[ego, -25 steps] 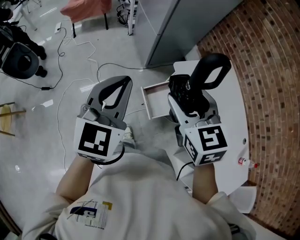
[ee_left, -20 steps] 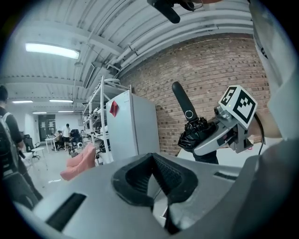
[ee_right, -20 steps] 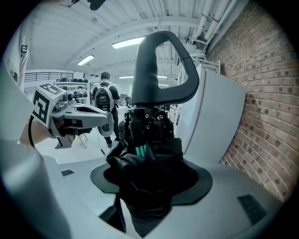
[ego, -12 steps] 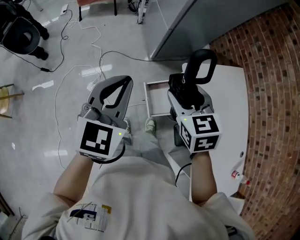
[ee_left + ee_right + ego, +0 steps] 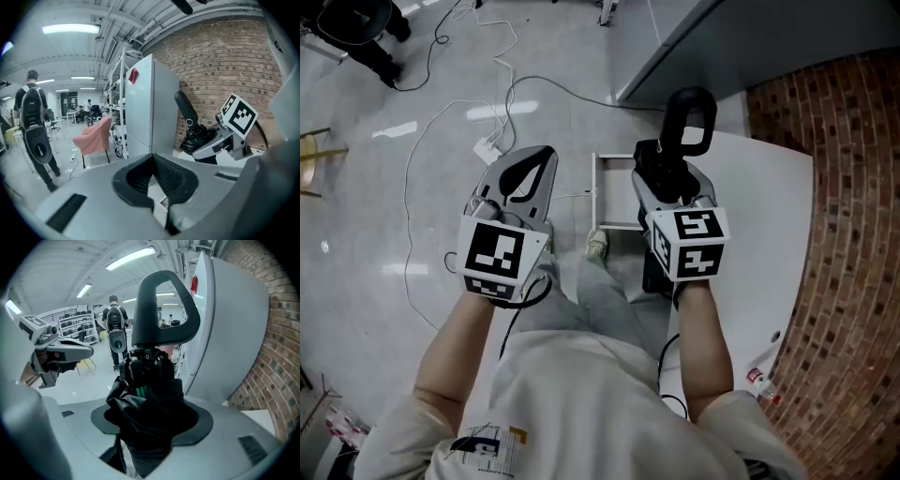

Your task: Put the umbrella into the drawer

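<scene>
My right hand-held gripper (image 5: 673,173) was clamped round a folded black umbrella (image 5: 150,406). Its crumpled, slightly glossy fabric bulged out between the two jaws. The umbrella's matte black loop handle (image 5: 161,336), a rounded oblong with an open middle, stuck out beyond the jaw tips. The bundle pointed forward and down.

My left hand-held gripper (image 5: 540,159) carried nothing. Its curved grey jaws, lined with black ribbed pads, met at the tips and left only a small teardrop gap nearer the base.

The drawer (image 5: 596,192), a shallow white rectangular tray with thin straight walls, stood pulled open. In the head view it lay between the two hand-held grippers, just left of the right one and below the umbrella, which was not inside it.

Under and to the right of the right hand-held gripper spread a smooth white surface (image 5: 759,244) with a rounded edge. A rough red brick wall (image 5: 853,187) curved beyond it. To the left of the left hand-held gripper lay a glossy grey floor (image 5: 375,225) with a thin pale cable (image 5: 412,159) looping across it.
</scene>
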Available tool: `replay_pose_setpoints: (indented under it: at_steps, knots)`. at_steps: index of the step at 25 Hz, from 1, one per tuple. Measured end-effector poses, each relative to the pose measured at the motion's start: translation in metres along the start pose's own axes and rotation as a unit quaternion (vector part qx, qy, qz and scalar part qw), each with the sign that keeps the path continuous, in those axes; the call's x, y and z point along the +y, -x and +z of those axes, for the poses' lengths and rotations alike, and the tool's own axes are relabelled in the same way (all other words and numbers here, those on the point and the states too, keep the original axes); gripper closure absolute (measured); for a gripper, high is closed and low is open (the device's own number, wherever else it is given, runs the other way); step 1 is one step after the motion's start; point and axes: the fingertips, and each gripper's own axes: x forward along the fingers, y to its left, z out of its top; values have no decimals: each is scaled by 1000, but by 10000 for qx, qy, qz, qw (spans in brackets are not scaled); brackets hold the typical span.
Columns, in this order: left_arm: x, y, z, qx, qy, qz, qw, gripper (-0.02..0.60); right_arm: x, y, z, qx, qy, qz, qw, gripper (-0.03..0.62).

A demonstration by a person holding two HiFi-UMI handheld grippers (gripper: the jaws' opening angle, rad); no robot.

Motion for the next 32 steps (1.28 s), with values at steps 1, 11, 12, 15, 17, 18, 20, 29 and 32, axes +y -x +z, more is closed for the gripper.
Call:
replay_pose_setpoints:
  at_steps: [1,11,12,15,17,18,20,29,32]
  knots:
    - [1,-6,-8,60,49,26,10000,574,-2,-10,-7,60,-27,20,10000,327]
    - [4,-69,-84,507,567,-175,9969,574,-12,-106,-76,671,-247,79,9974,327]
    - [5,-76,-92,531,588,-176,9967,574,-13,-117,-84,723,-264,85,9970,327]
    - [9,-95,-118,553,442,-94,9974,574,-15,-148,-110,850,-314,119,9958,327]
    - [6,-109,-137,638,375,-146,9972,574,-17,-166,-128,991,-302,100,9946,327]
    - [4,-115,-148,695,402,-192,9966,574,-19,-174,-137,1078,-280,80,9938,327]
    - [2,-128,-169,807,481,-256,9952,574,-20,-191,-157,1250,-245,52,9918,327]
    - [-2,-187,-257,1113,1020,-288,9881,574,-19,-264,-239,1664,-255,128,9856,327]
    - [-2,-200,-282,1209,1064,-300,9865,574,-18,-286,-267,1845,-251,94,9825,327]
